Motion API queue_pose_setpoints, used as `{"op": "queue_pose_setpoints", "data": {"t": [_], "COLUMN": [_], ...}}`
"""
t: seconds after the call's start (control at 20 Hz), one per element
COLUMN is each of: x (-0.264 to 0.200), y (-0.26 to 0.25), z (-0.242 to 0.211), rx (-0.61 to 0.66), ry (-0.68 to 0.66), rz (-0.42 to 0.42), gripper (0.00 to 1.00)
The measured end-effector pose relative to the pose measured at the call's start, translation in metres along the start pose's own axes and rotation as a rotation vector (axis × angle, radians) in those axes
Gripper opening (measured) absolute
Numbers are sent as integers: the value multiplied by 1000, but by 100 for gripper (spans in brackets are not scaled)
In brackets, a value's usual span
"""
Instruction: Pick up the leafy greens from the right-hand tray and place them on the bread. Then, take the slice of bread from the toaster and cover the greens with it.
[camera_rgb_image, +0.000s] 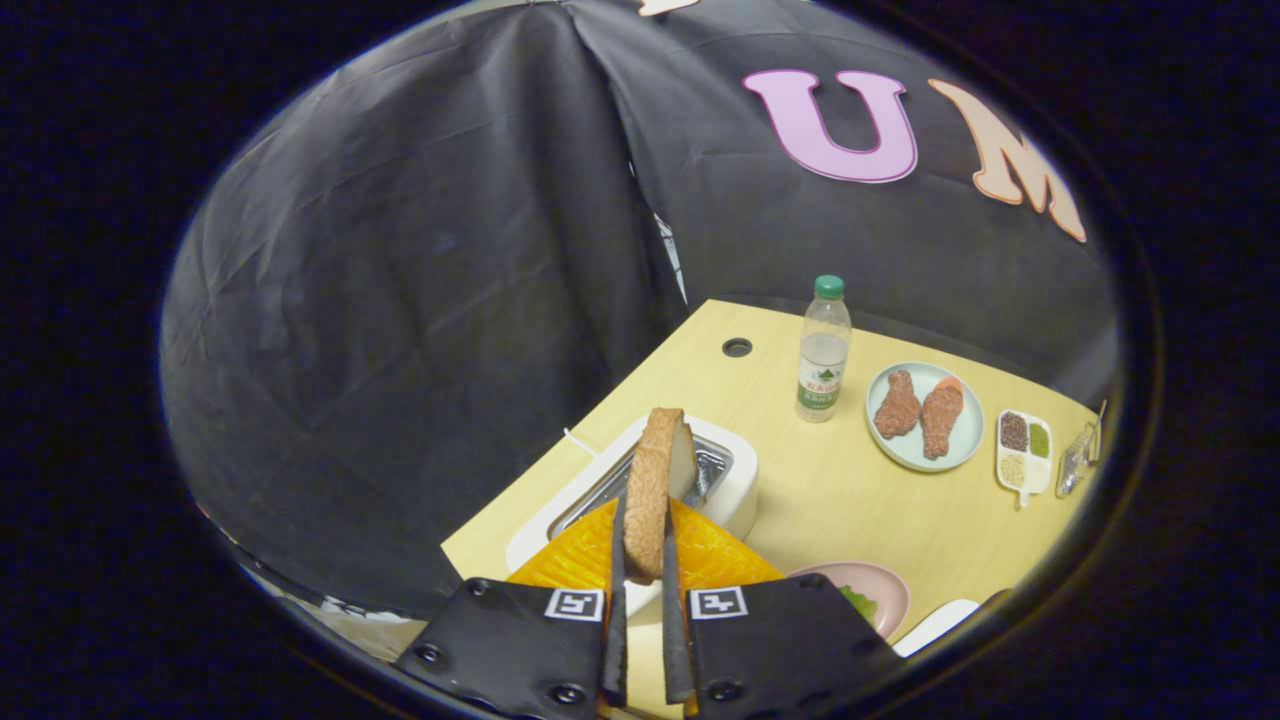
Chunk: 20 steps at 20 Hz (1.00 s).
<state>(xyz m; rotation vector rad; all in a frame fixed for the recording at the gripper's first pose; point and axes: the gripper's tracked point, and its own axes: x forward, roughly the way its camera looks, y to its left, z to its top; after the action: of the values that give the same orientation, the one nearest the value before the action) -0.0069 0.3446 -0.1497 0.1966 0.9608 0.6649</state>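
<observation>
Above the toaster (640, 490): gripper (640, 545) clamping the bread slice (655, 480) edge-on between both fingers (long axis running ahead); pink plate (885, 590) with greens (858, 603) lying rightward, just beside.

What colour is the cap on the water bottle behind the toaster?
Green, on the clear water bottle beyond the toaster; gripper view shows it best.

Bread slice (655, 480), browned crust, upright on edge, pinched between both fingers of the gripper (645, 560) above the white toaster (735, 490); leafy greens (858, 603) on pink plate (890, 590) beside it.
</observation>
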Motion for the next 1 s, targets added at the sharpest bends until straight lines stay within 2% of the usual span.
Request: {"op": "queue_pose_setpoints", "data": {"t": [0.1,0.4,0.75,1.0], "x": [-9,-34,-54,-54], "y": [1,-31,-74,-107], "z": [4,-2,-36,-80], "rx": [56,111,214,258], "ry": [-18,-53,-58,-41], "rz": [28,-6,-65,-94], "gripper": [17,17,17,17]}}
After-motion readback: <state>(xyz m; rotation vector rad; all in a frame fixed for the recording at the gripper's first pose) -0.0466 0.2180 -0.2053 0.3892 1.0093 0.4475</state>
